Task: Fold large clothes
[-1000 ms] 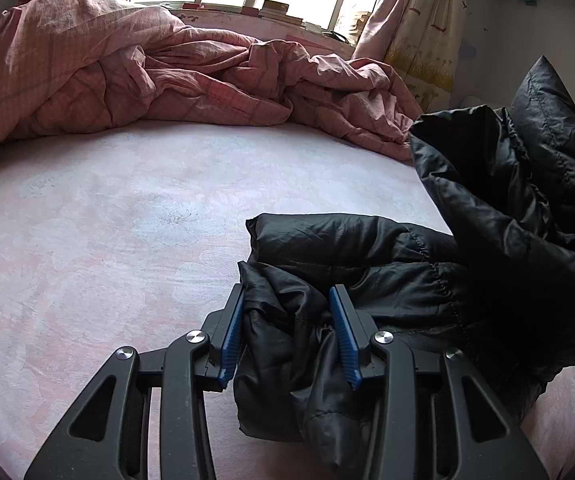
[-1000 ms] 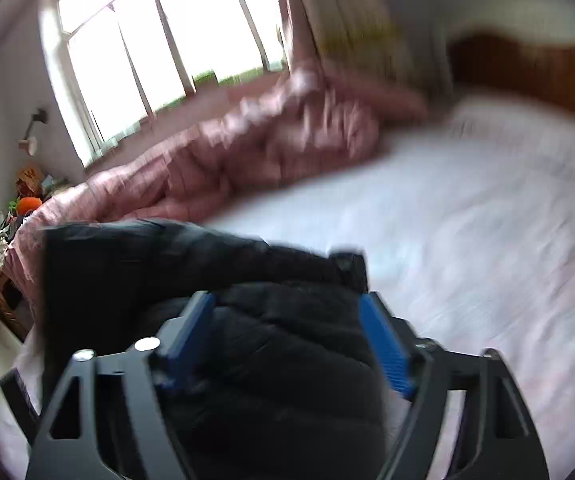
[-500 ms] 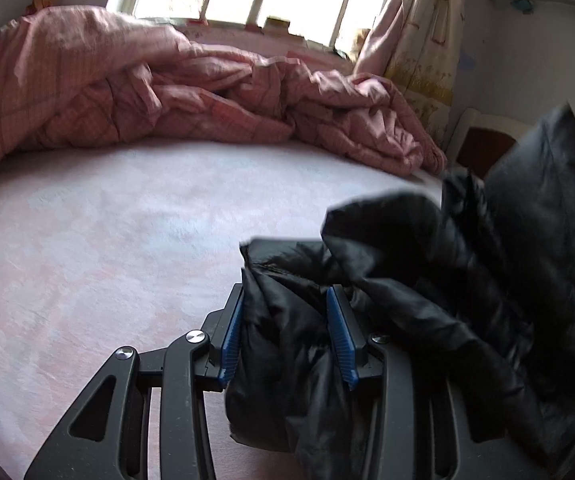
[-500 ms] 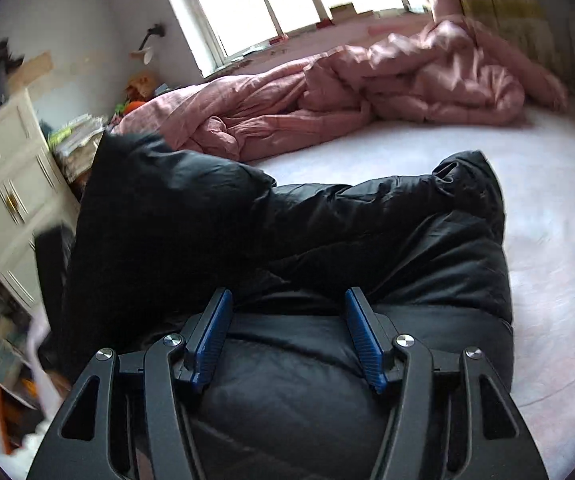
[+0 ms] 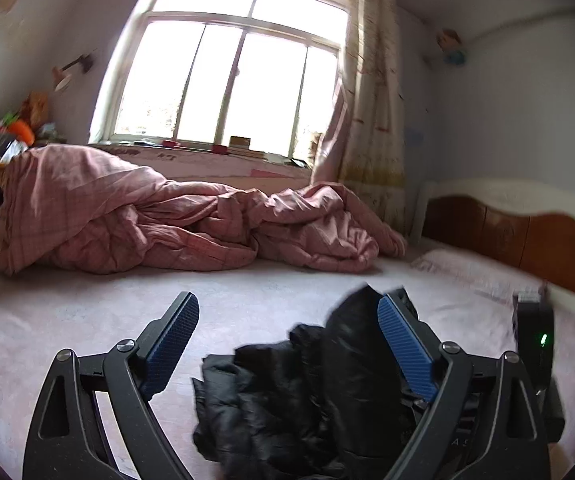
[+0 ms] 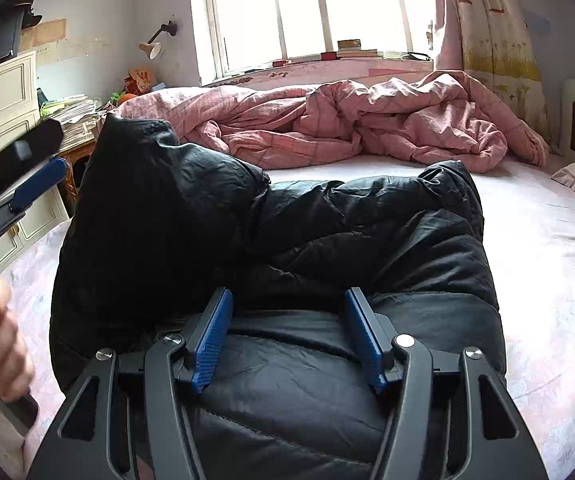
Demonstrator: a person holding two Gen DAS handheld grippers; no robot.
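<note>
While pink quilt [image 6: 347,120] lies behind, black jacket [image 6: 327,248] covers bed [image 6: 547,280].

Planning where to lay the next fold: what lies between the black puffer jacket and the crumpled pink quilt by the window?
Only bare pale pink bedsheet separates the black puffer jacket from the crumpled pink quilt; the right wrist view shows it best.

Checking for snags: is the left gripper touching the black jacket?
Apart: right wrist view shows a clear gap between the open left gripper and the black jacket.

Bright window [image 5: 231,80], curtain [image 5: 371,112] beside; wooden headboard [image 5: 527,236]; cream cabinet [image 6: 3,120].
</note>
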